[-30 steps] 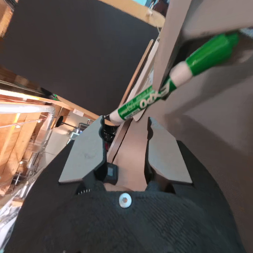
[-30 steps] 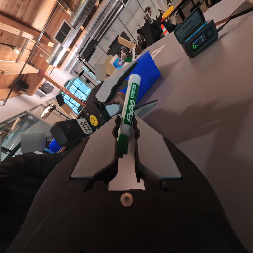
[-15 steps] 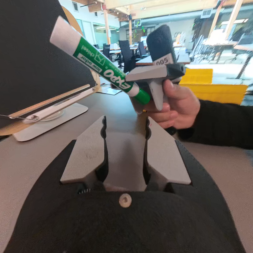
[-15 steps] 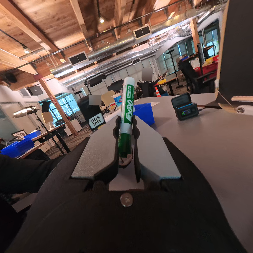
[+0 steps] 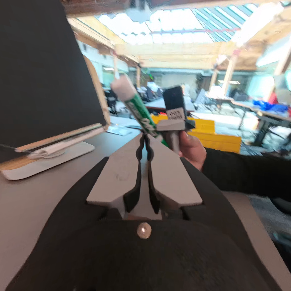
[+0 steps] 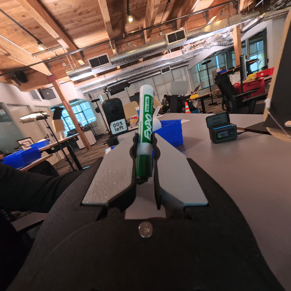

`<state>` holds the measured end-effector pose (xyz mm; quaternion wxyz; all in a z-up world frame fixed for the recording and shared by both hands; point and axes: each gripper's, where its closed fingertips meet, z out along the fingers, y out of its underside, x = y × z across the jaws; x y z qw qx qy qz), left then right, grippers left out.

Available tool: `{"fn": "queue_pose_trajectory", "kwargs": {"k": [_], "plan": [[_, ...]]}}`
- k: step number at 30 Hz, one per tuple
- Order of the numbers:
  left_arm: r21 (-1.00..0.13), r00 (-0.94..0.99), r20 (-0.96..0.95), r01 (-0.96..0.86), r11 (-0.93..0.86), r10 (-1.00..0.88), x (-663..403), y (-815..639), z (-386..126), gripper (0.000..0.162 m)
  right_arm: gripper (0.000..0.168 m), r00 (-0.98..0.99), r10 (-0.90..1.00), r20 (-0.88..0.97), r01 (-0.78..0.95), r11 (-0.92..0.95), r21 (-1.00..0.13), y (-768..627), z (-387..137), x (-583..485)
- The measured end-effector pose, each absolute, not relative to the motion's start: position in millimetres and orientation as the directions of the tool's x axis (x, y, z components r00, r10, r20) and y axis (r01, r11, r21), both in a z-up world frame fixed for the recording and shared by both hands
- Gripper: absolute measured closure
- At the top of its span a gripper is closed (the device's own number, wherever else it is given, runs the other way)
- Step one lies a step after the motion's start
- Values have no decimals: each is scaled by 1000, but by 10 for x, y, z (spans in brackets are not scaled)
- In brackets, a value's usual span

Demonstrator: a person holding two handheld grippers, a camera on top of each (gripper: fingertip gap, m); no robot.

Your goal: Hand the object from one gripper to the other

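A green and white marker (image 6: 145, 126) stands upright in my right gripper (image 6: 144, 141), which is shut on its lower body with the green cap end down between the jaws. In the left wrist view the marker (image 5: 138, 113) leans up to the left, held by the right gripper (image 5: 170, 126) in a person's hand (image 5: 192, 151). My left gripper (image 5: 144, 138) is shut and empty, its tips just below and left of the marker. The left gripper's camera body (image 6: 114, 116) shows behind the marker in the right wrist view.
A grey table (image 6: 236, 165) carries a blue bin (image 6: 171, 133) and a small black case with a lit screen (image 6: 222, 130). A large black board on a white stand (image 5: 47, 154) rises at the left. A black sleeve (image 5: 245, 173) crosses the right. The grippers are tip to tip, or close to it.
My left gripper has closed from open to shut, empty. The marker and right gripper have moved closer to its tips. The right gripper still grips the marker upright.
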<state>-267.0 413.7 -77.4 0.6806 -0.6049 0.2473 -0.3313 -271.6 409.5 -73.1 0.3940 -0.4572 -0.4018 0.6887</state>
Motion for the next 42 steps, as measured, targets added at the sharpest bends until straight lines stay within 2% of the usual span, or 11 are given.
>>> {"fn": "queue_pose_trajectory", "kwargs": {"k": [5,8,10,14,18,21,22,33,35,39,42], "plan": [[-959,673,178,283,27,-717,-3019,4163,-622,160,154,-288,894,-343,-183,-403,-897,4124,-711,-2688],[-966,618,232,239,-101,-752,-2855,4185,-810,131,154,-289,901,-323,-171,-381,-909,4068,-729,-2725],[-977,616,188,194,-84,-765,-2747,4175,-844,119,154,-302,903,-307,-129,-358,-925,3995,-778,-2756],[-951,586,183,309,8,-790,-2837,4056,-581,133,154,-315,894,-318,-84,-360,-929,3986,-817,-2724],[-927,551,265,372,-51,-791,-2932,4077,-567,131,154,-325,898,-298,-45,-329,-943,3925,-870,-2737],[-943,535,252,324,-79,-806,-2801,4062,-644,130,155,-328,904,-273,6,-287,-958,3841,-958,-2791],[-954,537,221,290,-68,-814,-2745,4046,-672,141,154,-319,912,-256,35,-258,-965,3813,-1017,-2820],[-994,528,104,87,-68,-843,-2422,3969,-893,146,154,-294,950,-101,182,-48,-982,3628,-1342,-2963],[-990,524,130,121,-78,-842,-2442,3970,-857,143,154,-292,950,-113,171,-65,-983,3640,-1319,-2969],[-989,591,130,137,-60,-796,-2594,4054,-818,123,154,-237,964,-123,161,-86,-983,3766,-1293,-2953],[-997,676,75,64,-44,-733,-2733,4158,-895,114,154,-212,961,-180,96,-162,-982,3894,-1161,-2891]]}}
